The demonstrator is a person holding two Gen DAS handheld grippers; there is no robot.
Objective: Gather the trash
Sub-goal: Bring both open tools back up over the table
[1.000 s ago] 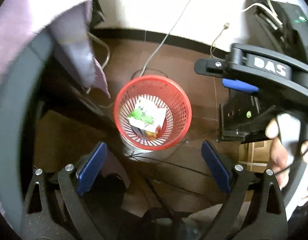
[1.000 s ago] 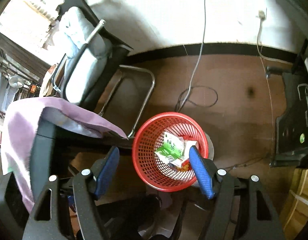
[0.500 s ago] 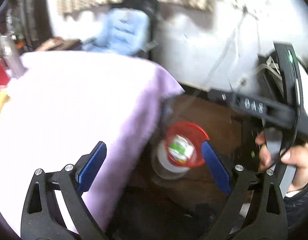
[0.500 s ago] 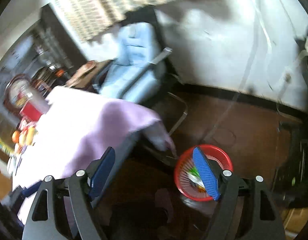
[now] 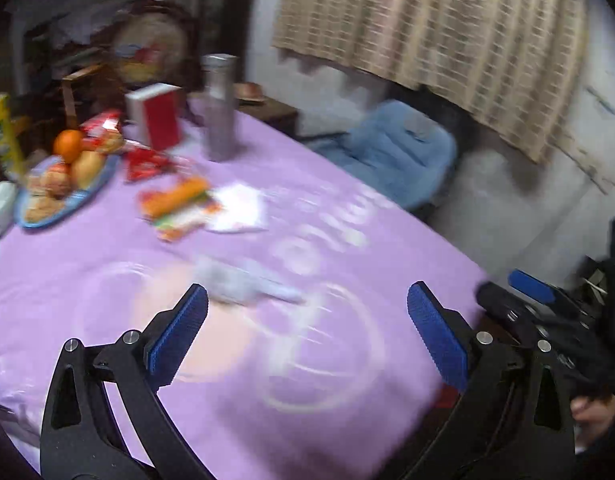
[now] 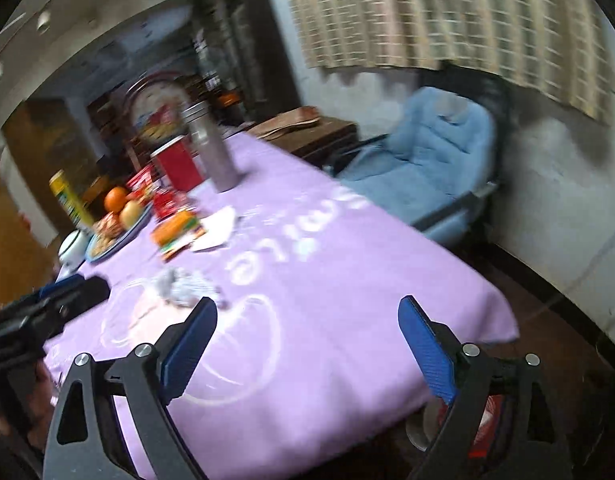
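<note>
Crumpled grey-white wrapper [image 5: 243, 286] lies on the purple tablecloth [image 5: 347, 360], just ahead of the left gripper [image 5: 307, 332] and nearer its left finger; blurred, so material is unclear. In the right wrist view the same wad [image 6: 185, 286] sits just beyond the left finger of the right gripper [image 6: 307, 344]. Further back lie an orange-green snack packet [image 5: 175, 200] and a white paper piece [image 5: 239, 208] touching it, then red wrappers [image 5: 147, 162] near a blue plate [image 5: 103, 178] holding fruit and buns. Behind those stand a red box [image 5: 157, 116] and a steel flask [image 5: 219, 108], both upright. A yellow can [image 6: 69, 198] stands at the far left edge. A blue padded chair [image 5: 395, 156] stands beside the table's far side, under a checked curtain [image 5: 447, 40]. Nothing stands between either tool and the wad.

Left gripper jaws are opening, nothing between them. Right gripper jaws are opening too, also empty. A bit of red basket [image 6: 483, 428] shows below the table edge, behind the right gripper's right finger.
</note>
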